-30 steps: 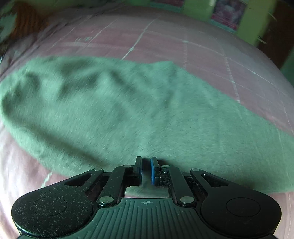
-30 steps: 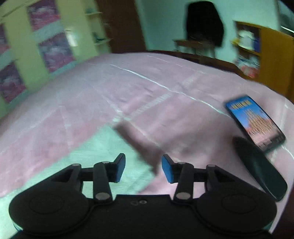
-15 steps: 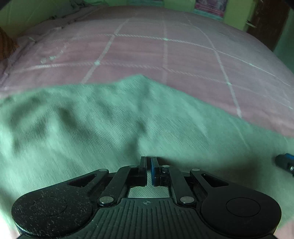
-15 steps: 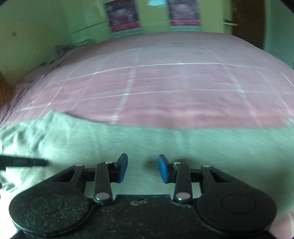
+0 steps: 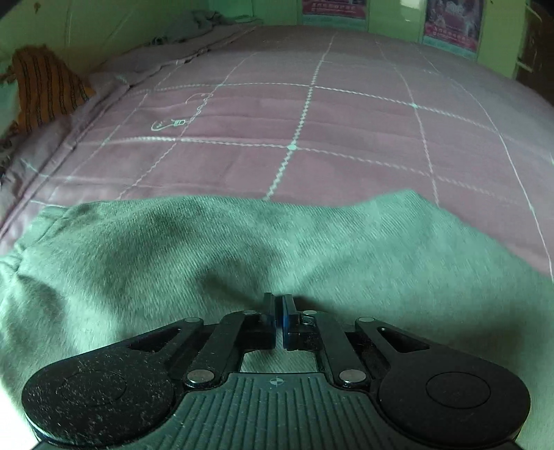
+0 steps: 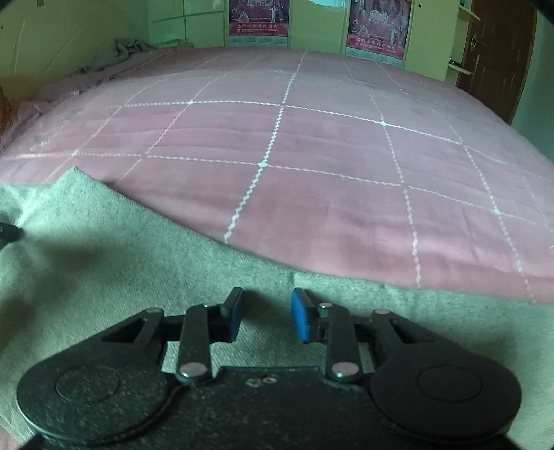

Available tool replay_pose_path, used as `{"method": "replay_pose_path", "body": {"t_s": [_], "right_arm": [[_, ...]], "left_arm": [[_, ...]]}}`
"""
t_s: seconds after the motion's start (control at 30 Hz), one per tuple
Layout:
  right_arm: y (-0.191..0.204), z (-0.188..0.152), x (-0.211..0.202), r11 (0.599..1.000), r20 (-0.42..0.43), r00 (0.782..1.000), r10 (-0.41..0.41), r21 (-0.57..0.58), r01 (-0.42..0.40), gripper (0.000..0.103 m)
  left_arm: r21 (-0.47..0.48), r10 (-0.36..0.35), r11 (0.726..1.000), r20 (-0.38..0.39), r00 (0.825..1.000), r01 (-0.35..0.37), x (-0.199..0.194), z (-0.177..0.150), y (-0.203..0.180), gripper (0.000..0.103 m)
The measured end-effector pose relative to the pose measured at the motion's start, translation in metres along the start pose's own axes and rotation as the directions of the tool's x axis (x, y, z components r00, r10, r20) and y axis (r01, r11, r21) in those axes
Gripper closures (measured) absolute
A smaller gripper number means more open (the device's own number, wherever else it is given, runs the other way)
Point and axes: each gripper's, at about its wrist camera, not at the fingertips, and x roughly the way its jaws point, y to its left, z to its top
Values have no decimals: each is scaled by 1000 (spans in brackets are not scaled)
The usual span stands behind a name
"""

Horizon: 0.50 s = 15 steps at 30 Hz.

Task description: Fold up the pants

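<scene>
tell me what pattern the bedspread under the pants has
Pink bedspread with a grid of white zigzag stitched lines; clearest in the right wrist view.

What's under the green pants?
The pants lie on the pink quilted bedspread, which shows beyond their far edge. Whatever is directly beneath the fabric is covered.

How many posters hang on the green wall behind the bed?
2 in the right wrist view: one purple-pink printed poster above the middle of the pink quilted bed, a second purple-pink poster to its right. More could hang beyond the frame.
</scene>
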Motion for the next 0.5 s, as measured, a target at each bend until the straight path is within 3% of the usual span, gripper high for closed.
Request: {"method": "replay_pose_path", "body": {"t_s": [0.23, 0.5], "right_arm": [[1, -7, -27, 999, -26, 999, -48, 4, 48, 70], [-3, -19, -79, 997, 45, 997, -65, -48, 67, 67]], "left_arm": [[39, -31, 999, 8, 999, 30, -42, -39, -8, 99], [43, -90, 995, -13, 996, 90, -84, -78, -30, 98]]}}
